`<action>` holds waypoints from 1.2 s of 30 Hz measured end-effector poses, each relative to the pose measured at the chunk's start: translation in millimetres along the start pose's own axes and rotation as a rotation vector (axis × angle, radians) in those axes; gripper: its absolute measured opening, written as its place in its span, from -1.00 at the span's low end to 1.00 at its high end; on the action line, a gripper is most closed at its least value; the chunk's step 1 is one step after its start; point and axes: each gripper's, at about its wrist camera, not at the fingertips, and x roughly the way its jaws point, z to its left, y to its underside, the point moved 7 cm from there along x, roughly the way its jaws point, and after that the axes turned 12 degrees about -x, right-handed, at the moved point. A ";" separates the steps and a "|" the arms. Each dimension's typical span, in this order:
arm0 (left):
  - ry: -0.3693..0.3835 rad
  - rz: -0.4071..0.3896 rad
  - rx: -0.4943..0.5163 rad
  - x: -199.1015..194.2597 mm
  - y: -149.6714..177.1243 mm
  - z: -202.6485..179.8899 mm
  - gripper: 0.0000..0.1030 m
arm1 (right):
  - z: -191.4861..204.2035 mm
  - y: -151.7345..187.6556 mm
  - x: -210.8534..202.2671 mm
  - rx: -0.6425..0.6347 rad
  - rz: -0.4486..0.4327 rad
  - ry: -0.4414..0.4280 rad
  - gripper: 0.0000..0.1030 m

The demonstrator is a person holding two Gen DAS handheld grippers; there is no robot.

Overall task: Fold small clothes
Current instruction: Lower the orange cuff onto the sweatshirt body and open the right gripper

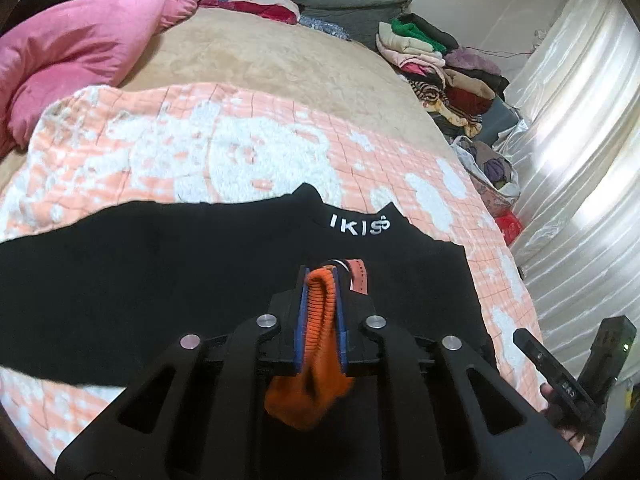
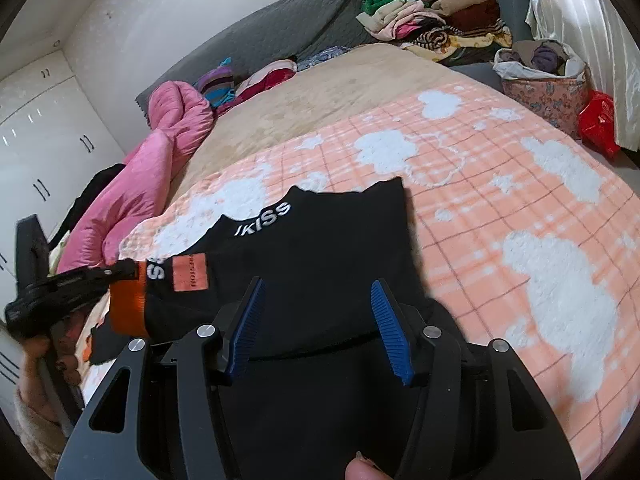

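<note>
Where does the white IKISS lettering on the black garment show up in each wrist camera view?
Left wrist: IKISS lettering, centre-right, just beyond the shut left gripper.
Right wrist: lettering, left of centre, ahead of the open right gripper.
Shared landmark: pink quilt.

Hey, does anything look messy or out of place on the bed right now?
Nothing damaged or spilled. The pink duvet lies bunched along the bed's far side, and an untidy clothes pile sits by the headboard. The black garment lies on the peach blanket, its orange cuff pinched in the left gripper.
</note>
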 end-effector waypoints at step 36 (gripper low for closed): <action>-0.198 0.114 0.064 47.6 70.1 54.4 -0.65 | 1.1 39.5 76.1 -0.022 0.251 0.021 0.14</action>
